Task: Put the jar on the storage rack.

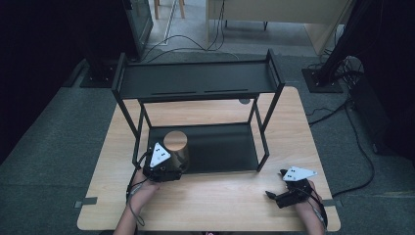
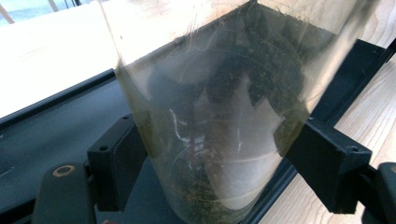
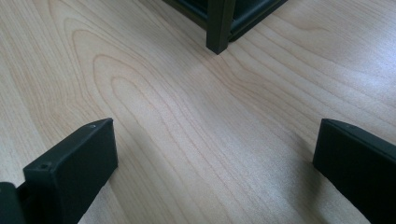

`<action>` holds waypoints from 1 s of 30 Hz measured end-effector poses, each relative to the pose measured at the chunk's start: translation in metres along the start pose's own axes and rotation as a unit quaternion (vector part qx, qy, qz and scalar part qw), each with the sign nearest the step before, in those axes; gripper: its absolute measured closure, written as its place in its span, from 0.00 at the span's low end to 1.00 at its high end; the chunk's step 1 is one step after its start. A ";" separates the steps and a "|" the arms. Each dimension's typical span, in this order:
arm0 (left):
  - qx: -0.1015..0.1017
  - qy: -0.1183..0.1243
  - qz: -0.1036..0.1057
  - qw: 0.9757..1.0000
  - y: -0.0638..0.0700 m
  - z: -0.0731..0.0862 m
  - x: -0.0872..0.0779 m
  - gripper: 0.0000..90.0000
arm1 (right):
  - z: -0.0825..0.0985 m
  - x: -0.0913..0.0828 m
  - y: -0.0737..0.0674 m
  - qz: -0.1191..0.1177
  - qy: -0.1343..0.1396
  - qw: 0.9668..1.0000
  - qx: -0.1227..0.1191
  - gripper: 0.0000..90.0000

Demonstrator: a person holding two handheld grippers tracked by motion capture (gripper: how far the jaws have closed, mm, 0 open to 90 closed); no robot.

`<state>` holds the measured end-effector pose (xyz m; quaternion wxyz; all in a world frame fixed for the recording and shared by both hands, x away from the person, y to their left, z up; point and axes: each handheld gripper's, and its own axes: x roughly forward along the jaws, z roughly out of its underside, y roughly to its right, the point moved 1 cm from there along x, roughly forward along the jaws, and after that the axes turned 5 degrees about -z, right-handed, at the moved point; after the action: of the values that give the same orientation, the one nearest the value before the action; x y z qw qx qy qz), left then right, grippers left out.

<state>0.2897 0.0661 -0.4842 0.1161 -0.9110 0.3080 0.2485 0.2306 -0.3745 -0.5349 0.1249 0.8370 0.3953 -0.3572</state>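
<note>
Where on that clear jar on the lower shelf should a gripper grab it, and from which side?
Grip the jar across its round wall around mid-height, from the rack's open front edge. It stands upright with straight sides, and the left gripper already has a jaw on either side there.

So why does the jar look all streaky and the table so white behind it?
In the left tool view the clear jar sits very close between the jaws, so smears and reflections on it show, and the table behind is washed out by glare. In the high view the surroundings are dim, and only the jar's brown top stands out.
</note>
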 end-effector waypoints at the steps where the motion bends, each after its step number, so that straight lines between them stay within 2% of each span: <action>1: 0.000 0.000 -0.001 1.000 0.000 0.000 0.000 0.24 | 0.000 0.000 0.000 0.000 0.000 1.000 0.000 0.00; 7: 0.017 -0.010 -0.010 1.000 0.001 0.003 -0.002 0.24 | 0.000 0.000 0.000 0.000 0.000 1.000 0.000 0.00; 30: 0.024 -0.026 0.001 0.999 0.001 0.010 -0.011 0.24 | 0.000 0.000 0.000 -0.001 0.000 1.000 -0.001 0.00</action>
<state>0.2775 0.0748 -0.4866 0.1460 -0.9009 0.3115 0.2647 0.2304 -0.3745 -0.5349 0.1255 0.8364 0.3968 -0.3568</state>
